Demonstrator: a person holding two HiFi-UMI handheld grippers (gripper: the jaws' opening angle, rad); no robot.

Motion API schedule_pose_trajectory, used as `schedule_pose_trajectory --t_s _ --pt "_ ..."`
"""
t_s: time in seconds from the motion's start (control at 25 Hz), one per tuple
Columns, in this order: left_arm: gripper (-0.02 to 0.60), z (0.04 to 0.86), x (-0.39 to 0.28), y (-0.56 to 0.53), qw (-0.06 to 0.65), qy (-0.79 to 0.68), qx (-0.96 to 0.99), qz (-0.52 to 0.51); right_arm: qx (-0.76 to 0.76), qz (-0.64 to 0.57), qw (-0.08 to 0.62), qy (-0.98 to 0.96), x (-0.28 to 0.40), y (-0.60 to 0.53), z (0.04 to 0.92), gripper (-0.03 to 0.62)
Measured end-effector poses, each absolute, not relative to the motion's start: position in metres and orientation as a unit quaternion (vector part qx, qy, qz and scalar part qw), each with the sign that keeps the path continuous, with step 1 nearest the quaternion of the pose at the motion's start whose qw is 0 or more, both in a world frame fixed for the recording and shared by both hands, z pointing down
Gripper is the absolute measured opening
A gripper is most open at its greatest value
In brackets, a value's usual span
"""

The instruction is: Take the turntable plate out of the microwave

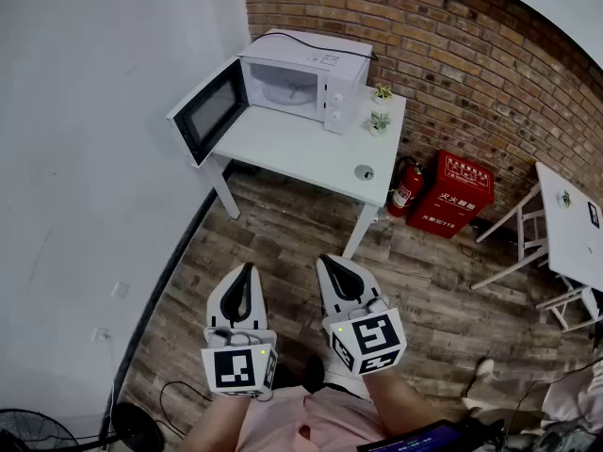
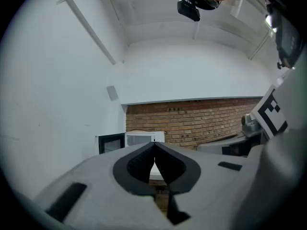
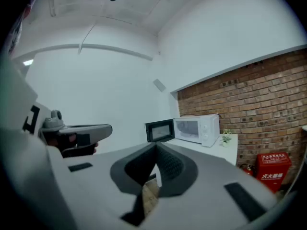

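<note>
A white microwave [image 1: 301, 81] stands on a white table [image 1: 301, 153] in the room's corner, its door [image 1: 209, 111] swung wide to the left. Inside, the round glass turntable plate [image 1: 283, 90] lies flat in the cavity. Both grippers hang well short of the table, over the wooden floor. My left gripper [image 1: 246, 269] is shut and holds nothing; my right gripper [image 1: 329, 262] beside it is also shut and empty. The microwave [image 3: 196, 128] shows small and far off in the right gripper view, and the same microwave [image 2: 139, 139] peeks over the closed jaws in the left gripper view.
Two small potted plants [image 1: 381, 111] sit by the microwave's right side. A red fire extinguisher [image 1: 407, 186] and a red box [image 1: 457, 194] stand against the brick wall. A white table and chair [image 1: 556, 243] are at the right. A fan [image 1: 38, 433] is at the lower left.
</note>
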State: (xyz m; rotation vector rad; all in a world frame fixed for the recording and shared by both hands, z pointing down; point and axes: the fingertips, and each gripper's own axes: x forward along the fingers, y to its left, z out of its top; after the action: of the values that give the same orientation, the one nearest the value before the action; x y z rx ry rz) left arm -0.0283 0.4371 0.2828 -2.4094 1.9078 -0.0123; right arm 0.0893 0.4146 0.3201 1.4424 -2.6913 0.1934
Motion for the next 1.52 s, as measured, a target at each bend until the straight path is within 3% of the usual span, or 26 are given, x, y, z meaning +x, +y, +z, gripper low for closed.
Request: schedule_pose_trajectory --t_s 0.48,0.56,0.6,1.08,1.52 --pt "0.008 0.294 -0.035 0.436 0.028 0.628 -0.777 -0.002 0.483 0.068 0.015 -0.873 0.091 0.410 0.318 0.006" --pt "0.109 0.293 -0.036 0.436 0.024 0.630 -0.776 0.005 0.474 0.079 0.012 -0.877 0.090 0.409 0.318 0.148" --pt "0.115 0.293 -0.036 0.436 0.023 0.631 -0.775 0.007 0.470 0.083 0.012 -0.879 0.090 0.408 0.318 0.163" --pt "0.117 0.311 -0.047 0.405 0.011 0.636 -0.771 0.004 0.474 0.092 0.038 -0.875 0.085 0.376 0.342 0.156" --pt "0.117 0.342 -0.091 0.272 -0.014 0.620 -0.784 -0.003 0.512 0.113 0.044 -0.851 0.059 0.244 0.368 0.147"
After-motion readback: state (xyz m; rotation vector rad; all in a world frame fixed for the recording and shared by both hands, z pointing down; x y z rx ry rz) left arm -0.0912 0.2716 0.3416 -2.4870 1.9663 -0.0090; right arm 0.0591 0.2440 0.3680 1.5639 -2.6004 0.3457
